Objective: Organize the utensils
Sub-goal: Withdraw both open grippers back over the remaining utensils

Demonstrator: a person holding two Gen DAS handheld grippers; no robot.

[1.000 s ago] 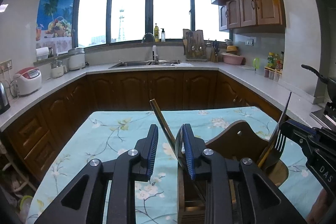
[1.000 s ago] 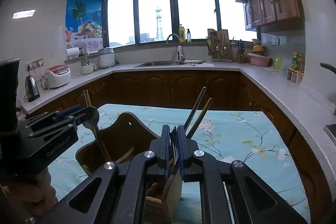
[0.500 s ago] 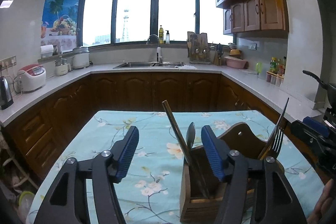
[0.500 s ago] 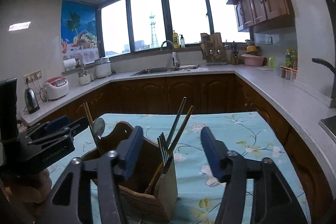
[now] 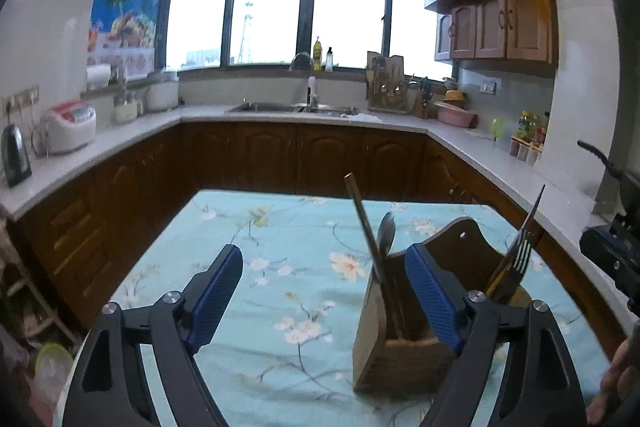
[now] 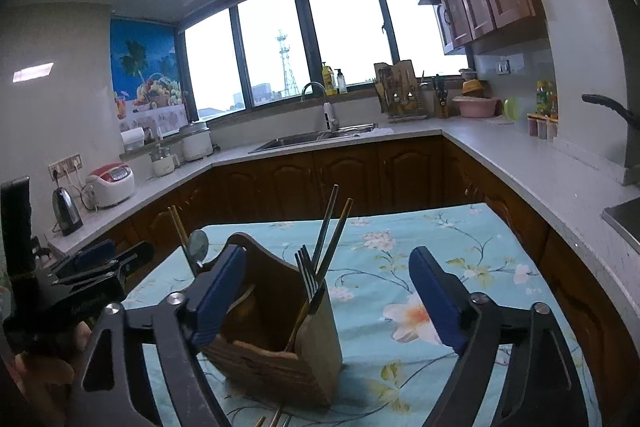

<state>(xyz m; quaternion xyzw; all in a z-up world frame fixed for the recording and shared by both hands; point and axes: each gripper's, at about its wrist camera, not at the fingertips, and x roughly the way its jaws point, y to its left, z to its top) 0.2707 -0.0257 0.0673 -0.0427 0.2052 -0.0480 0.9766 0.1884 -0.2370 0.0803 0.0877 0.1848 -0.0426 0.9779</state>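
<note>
A wooden utensil holder [image 5: 404,355] stands on the floral tablecloth; it also shows in the right wrist view [image 6: 280,359]. In it stand a spoon [image 5: 386,233], chopsticks [image 5: 360,211] and a fork [image 5: 520,259]. The right wrist view shows the fork [image 6: 308,273], chopsticks [image 6: 334,227] and spoon [image 6: 198,245]. My left gripper [image 5: 324,295] is open and empty, above and behind the holder. My right gripper [image 6: 328,297] is open and empty, behind the holder. The left gripper's body [image 6: 80,283] shows in the right wrist view.
The table [image 5: 260,227] is covered by a light-blue flowered cloth. Brown kitchen cabinets and a grey counter [image 5: 120,135] surround it on three sides, with a sink [image 5: 296,107], rice cooker [image 5: 68,125] and kettle [image 5: 14,155]. Utensil tips lie at the table's near edge [image 6: 272,421].
Both grippers have opened wide and pulled back and up from the holder. The left let go of the spoon, the right let go of the fork; both utensils now stand in the holder.
</note>
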